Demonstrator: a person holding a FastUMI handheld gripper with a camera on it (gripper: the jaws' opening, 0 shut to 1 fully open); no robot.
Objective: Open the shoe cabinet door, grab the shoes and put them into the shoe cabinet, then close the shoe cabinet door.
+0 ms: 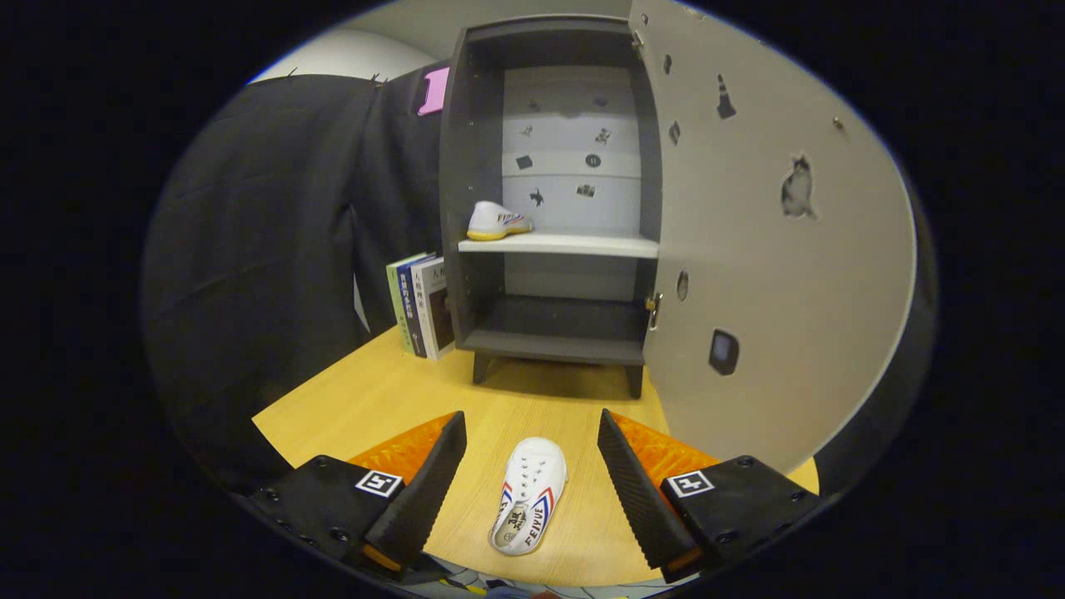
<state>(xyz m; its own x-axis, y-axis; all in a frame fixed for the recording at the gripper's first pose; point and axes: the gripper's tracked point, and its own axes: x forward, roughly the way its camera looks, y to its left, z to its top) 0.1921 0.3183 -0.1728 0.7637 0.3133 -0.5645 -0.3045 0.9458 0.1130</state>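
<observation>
Hand-held gripper [532,487], fingers apart, straddles a white shoe [529,497] lying free on the counter [366,399] at lower centre. Beyond, the shoe cabinet [474,208] stands with door [774,274] swung right; a second shoe [496,221] sits at the shelf's [582,244] left edge.

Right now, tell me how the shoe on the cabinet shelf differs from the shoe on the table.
The shelf shoe sits side-on inside the shoe cabinet; the table shoe lies on the wooden table, seen from above. The table shoe lies between the open gripper fingers; the shelf shoe is far beyond them. Both are white with red-blue markings.
</observation>
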